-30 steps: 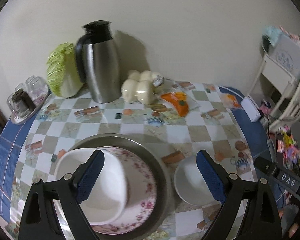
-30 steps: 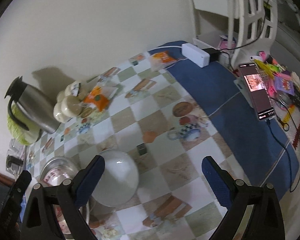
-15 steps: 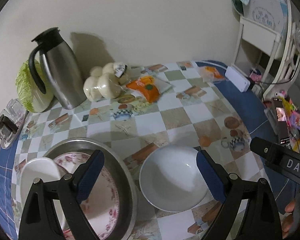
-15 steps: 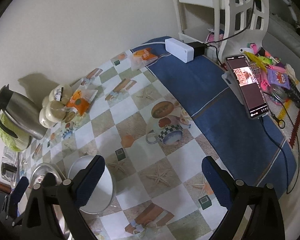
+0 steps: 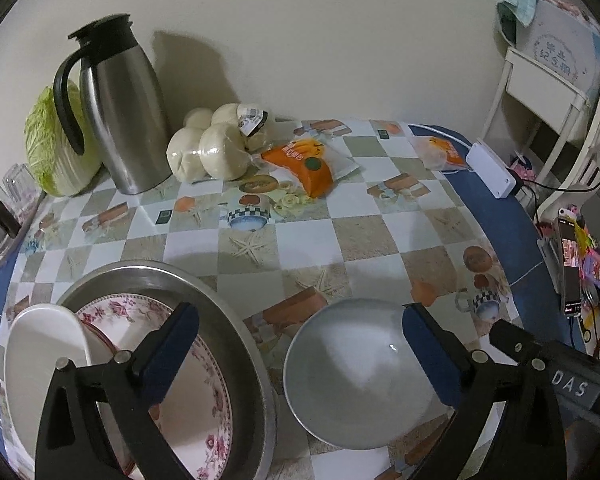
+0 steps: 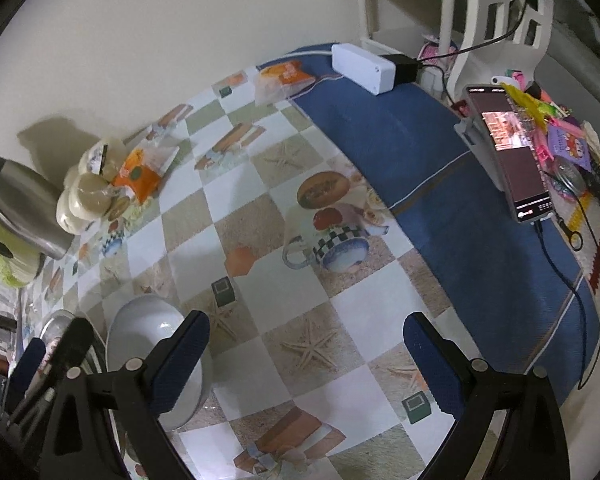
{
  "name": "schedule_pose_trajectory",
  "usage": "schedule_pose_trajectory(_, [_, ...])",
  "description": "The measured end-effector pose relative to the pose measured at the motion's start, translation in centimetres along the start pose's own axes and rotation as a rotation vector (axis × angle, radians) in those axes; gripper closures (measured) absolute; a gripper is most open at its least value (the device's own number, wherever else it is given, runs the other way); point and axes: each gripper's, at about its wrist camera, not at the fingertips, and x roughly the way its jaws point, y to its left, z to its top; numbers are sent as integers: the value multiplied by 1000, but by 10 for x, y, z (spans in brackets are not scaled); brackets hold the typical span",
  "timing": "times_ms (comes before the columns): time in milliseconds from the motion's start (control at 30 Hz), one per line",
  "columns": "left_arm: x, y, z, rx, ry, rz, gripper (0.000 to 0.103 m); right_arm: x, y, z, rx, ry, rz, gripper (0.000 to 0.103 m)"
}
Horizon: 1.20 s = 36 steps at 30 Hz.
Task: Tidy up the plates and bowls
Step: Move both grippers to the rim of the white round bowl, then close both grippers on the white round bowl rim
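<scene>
A white bowl stands on the checkered tablecloth, just right of a steel basin. The basin holds a floral plate with a white dish leaning at its left. My left gripper is open and empty, one finger over the basin, the other over the bowl's right edge. In the right wrist view the bowl lies beside my left finger. My right gripper is open and empty over the cloth.
A steel jug, cabbage, bagged buns and orange snack packs line the wall. A glass tray sits far left. A phone, power strip and white rack stand right.
My left gripper swung right from over the basin, so the white bowl now lies between its fingers. My right gripper moved right and lower, leaving the bowl by its left finger.
</scene>
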Motion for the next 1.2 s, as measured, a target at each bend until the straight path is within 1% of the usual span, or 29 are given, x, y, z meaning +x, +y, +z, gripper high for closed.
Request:
schedule_pose_trajectory(67, [2,-1,0,29,12,-6,1,4,5,-2,-13,8,-3,4])
schedule_pose_trajectory(100, [2,-1,0,38,14,3,1,5,7,-2,-19,12,-4,4])
schedule_pose_trajectory(167, [2,0,1,34,14,23,1,9,12,-4,-37,19,-10,4])
schedule_pose_trajectory(300, [0,3,1,25,6,5,2,16,19,-7,-58,40,-16,4])
schedule_pose_trajectory(433, [-1,5,1,30,-2,33,2,23,24,-10,-70,59,-17,4])
schedule_pose_trajectory(633, [2,9,0,17,9,30,2,35,36,-16,-115,99,0,4])
schedule_pose_trajectory(800, [2,8,-1,24,18,15,2,45,45,-23,-149,116,-21,6])
schedule_pose_trajectory(833, [3,8,-1,23,20,10,2,47,47,-25,-156,118,-24,8])
schedule_pose_trajectory(900, [2,7,0,22,17,7,2,51,48,-27,-164,115,-34,24])
schedule_pose_trajectory(933, [2,8,0,19,15,5,2,52,49,-28,-162,114,-33,27])
schedule_pose_trajectory(1000, [1,9,0,7,15,-4,2,53,50,-29,-157,113,4,46])
schedule_pose_trajectory(1033, [1,9,0,-3,17,-11,2,53,52,-28,-159,111,29,51])
schedule_pose_trajectory(1100, [2,10,0,-14,19,-20,2,51,57,-29,-168,105,56,69])
schedule_pose_trajectory(1200, [1,9,-1,-11,18,-16,2,50,63,-31,-176,104,84,81])
